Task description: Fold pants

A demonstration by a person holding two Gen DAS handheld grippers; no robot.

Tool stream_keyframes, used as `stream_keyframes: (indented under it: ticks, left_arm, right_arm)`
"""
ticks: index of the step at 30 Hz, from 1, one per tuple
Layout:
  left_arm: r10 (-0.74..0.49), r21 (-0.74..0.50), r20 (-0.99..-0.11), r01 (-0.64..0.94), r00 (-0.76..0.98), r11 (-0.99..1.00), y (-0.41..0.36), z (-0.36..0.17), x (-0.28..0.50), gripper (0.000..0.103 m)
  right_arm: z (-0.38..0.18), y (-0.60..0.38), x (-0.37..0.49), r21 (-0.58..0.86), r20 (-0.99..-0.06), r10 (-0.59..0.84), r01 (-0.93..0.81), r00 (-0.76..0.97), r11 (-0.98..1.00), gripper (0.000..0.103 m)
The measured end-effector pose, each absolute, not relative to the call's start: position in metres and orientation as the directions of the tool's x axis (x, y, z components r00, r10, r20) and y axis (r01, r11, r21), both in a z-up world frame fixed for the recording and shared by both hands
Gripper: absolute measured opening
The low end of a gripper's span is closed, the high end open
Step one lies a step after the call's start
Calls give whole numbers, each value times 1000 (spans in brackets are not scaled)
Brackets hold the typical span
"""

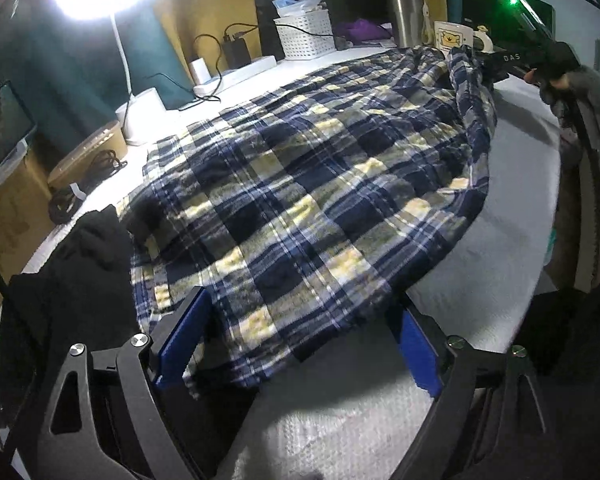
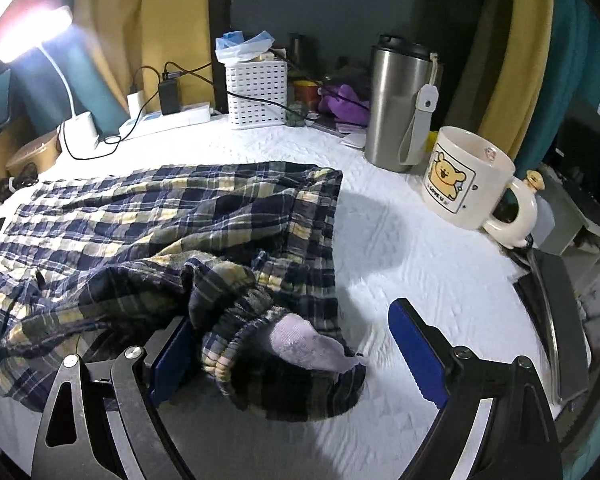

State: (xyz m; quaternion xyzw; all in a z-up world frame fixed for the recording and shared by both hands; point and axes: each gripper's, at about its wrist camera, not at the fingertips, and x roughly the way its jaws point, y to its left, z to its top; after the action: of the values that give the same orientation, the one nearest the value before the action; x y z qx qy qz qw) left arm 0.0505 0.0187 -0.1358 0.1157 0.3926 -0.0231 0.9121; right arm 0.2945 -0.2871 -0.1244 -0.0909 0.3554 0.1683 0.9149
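Left wrist view gives me the plaid pants [image 1: 300, 184] spread flat across the white-covered bench [image 1: 480, 264], running from my near side up toward the far right. My left gripper [image 1: 300, 344] is spread wide, its blue pads straddling the near hem of the cloth without pressing on it. Just left of that hem a black garment [image 1: 88, 256] lies in a heap at the bench edge. To the right of the pants I have a broad bare strip of cover, ending at the curved front edge of the bench.

Far up in the same view I see my right gripper [image 1: 496, 62] at the pants' far end, where the fabric is bunched and lifted. From its own camera, the right gripper [image 2: 296, 344] has its jaws apart; the gathered waistband [image 2: 236, 332] lies against the left pad and clear of the right one, so I cannot tell whether anything is pinched.

Right of that bunch the cover is open as far as the bear mug [image 2: 460, 184] and steel tumbler [image 2: 400, 104]. The back edge is crowded by a white basket [image 2: 256, 92], power strip [image 2: 168, 120] and lamp [image 2: 76, 128].
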Motion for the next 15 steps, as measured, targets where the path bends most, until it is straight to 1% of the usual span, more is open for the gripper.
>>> stream_keyframes:
  ticks: [1,2,3,4,6,7,9,10,11,13,15]
  left_arm:
    - [50,189,-721,127,691,974,19,-135,52,72]
    - [38,172,-726,128,687,977,21,-135,54,60]
    - [23,150,-732,127,681,981,23,-133,55,39]
    - [33,149,-731,111,681,983,25,-131,55,24]
    - [34,142,-723,100,690,985,28,-126,54,20]
    - [25,130,-716,97,698,987,30,-123,52,14]
    - [21,113,-704,83,710,990,33,-116,49,10]
    - [21,110,-697,78,717,991,33,-112,48,7]
    - [22,111,-691,75,723,991,32,-110,47,6]
    - [27,114,-677,69,735,991,31,-105,46,3]
    - [27,112,-657,63,753,992,29,-97,44,3]
  right_arm:
    - [-124,-287,295,-49,-679,246,-377,692,925,93]
    - [-123,-287,294,-51,-676,250,-383,693,922,93]
    - [-122,-288,292,-55,-669,258,-393,697,918,93]
    - [-121,-288,289,-62,-662,266,-404,701,913,93]
    - [-119,-289,280,-88,-648,282,-437,707,895,93]
    - [-118,-288,275,-100,-646,289,-454,707,885,93]
    - [-119,-286,262,-131,-637,310,-495,706,859,93]
    - [-119,-284,258,-144,-635,315,-509,705,849,92]
    - [-121,-280,252,-170,-631,317,-525,708,834,87]
    - [-122,-277,244,-210,-619,306,-528,723,823,41]
    - [-122,-280,240,-227,-612,280,-504,739,833,34]
